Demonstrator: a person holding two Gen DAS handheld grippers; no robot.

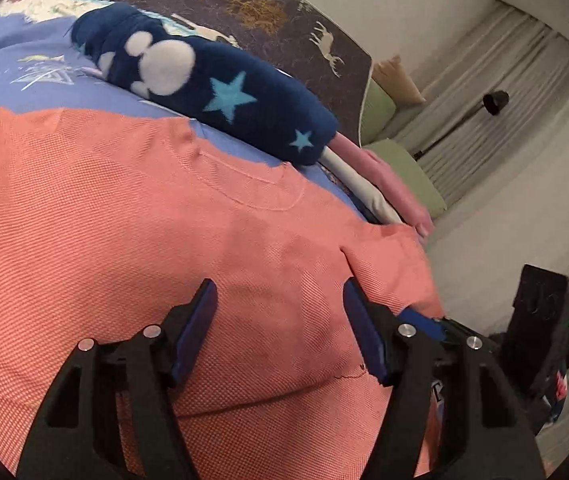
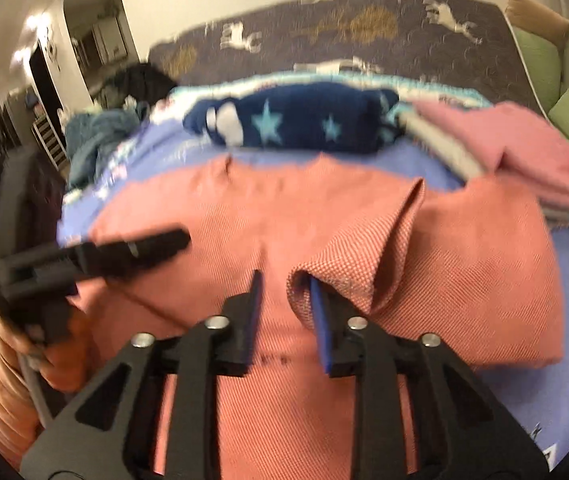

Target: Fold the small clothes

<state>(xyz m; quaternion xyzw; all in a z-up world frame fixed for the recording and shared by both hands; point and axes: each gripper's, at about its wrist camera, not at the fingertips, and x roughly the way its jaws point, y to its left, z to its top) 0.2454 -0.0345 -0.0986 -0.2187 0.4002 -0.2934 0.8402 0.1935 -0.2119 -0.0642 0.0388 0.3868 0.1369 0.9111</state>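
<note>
Coral garment [image 2: 464, 264] fold draped over right fingers [image 2: 320, 312] — unpinched

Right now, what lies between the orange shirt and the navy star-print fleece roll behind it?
Only a bare strip of the lilac sheet separates the orange shirt from the navy fleece roll; the right wrist view shows it, and the left wrist view agrees.

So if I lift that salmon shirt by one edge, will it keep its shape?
Probably not. The salmon shirt already sags in a soft fold over the right claw, so it looks floppy. Its thin weave suggests it is light.
</note>
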